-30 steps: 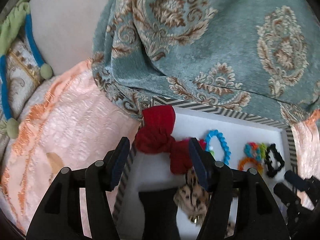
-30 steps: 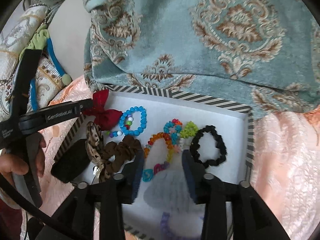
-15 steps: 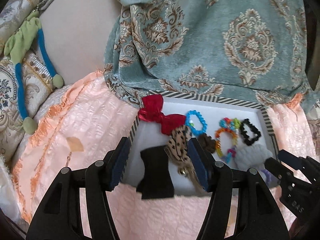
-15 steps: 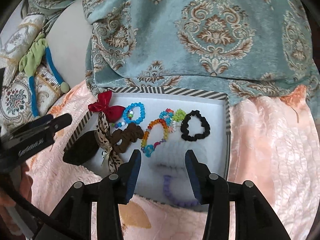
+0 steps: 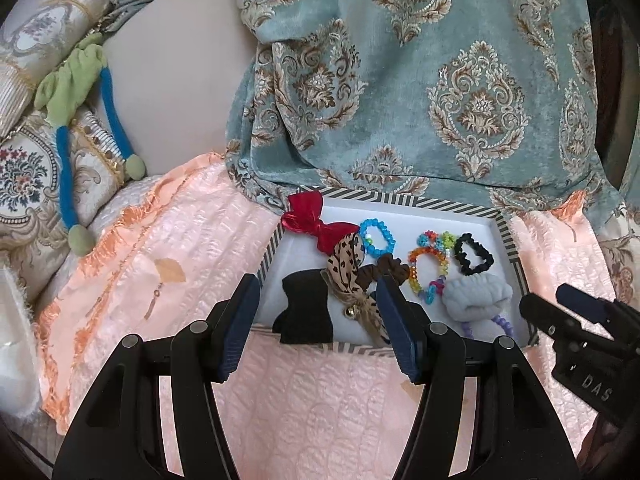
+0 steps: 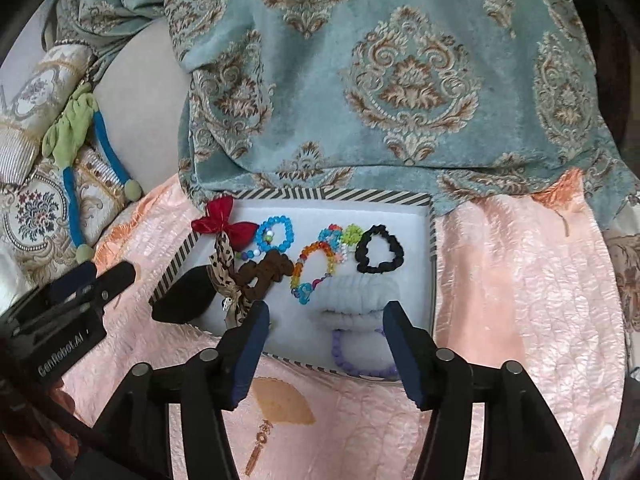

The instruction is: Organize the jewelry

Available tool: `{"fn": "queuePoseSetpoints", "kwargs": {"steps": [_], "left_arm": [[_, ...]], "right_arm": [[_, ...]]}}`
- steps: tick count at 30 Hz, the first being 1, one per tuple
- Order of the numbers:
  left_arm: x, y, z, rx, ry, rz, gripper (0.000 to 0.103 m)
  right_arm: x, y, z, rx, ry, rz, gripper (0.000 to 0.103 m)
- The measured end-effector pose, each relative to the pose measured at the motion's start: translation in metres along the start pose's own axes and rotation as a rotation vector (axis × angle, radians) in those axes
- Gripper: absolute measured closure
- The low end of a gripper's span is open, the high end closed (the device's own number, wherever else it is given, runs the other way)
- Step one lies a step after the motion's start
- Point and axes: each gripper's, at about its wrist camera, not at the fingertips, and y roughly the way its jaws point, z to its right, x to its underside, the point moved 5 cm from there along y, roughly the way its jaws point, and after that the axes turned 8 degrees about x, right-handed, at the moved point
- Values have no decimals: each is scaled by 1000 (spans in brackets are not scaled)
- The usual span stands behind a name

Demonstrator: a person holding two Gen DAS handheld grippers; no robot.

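The peach quilted bedspread carried everything, with a teal damask blanket draped over the far edge of the striped-rim tray. All the jewelry and hair pieces lay inside that white-floored tray, so the sorting looked largely finished, with both tools held back over the bedspread on the near side. Any further move would call for reaching forward again, perhaps to tuck in the pieces that overlapped the rim.

The left gripper was spread wide with nothing between its fingers; the right gripper was likewise wide apart and empty.

In the tray, the black bow lay at the near left corner, overhanging the rim. The grey-blue scrunchie sat near the front, above the purple bead bracelet. The leopard-print ribbon crossed the brown scrunchie. The red bow overlapped the far left corner. The black scrunchie lay farthest right, beside the rainbow bead bracelet and the blue bead bracelet.
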Motion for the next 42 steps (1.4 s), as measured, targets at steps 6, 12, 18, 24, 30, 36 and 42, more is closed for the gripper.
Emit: {"fn": "queuePoseSetpoints", "kwargs": {"steps": [6,12,18,24,30,36,42], "left_arm": [[1,-11,-2,-20,-6,32,42],[-1,-17,-6,-20,-9,53,42],[-2,-18,-7,-4,-17,55,42],[-3,-17,-7,-1,-21,51,42],[-2,-18,-5,-3,-19,45,42],[-1,-18,-4,-3,-23,43,42],[2,-20,-2,-9,-17,40,42]], "right_arm": [[0,-8,0,20,-7,10,42],[0,-6,-3,22,-9,5,42],[-3,-9,-9,38,-36,16,40],[-5,-11,-10,47,-37,21,35],[-5,-12,-10,45,-37,21,35],[-5,-13,-10,49,-33,22,35],[-4,-15,-9,47,-25,25,35]]}}
